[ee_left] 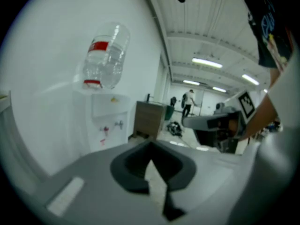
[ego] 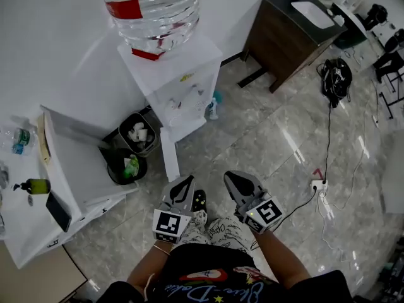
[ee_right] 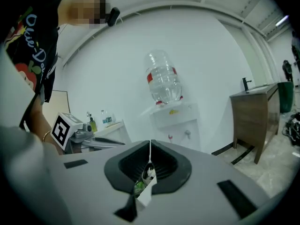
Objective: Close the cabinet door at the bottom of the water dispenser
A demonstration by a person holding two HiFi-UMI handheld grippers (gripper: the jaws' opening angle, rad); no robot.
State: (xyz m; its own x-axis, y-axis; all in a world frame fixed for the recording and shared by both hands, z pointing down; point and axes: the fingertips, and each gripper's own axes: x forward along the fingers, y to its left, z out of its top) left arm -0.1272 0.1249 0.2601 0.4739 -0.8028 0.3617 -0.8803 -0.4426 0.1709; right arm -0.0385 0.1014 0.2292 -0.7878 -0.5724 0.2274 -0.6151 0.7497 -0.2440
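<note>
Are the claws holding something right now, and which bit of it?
Nothing is held. The left claw and the right claw are both shut with nothing between them, and neither touches the open cabinet door.

The head camera looks steeply down from above the person, with the water dispenser (ego: 180, 74) ahead and the left tongs (ego: 187, 180) and right tongs (ego: 231, 177) close below. Each gripper camera sits low and looks along its own tongs toward that same dispenser, well apart from it. Each also catches the other gripper at its edge.
</note>
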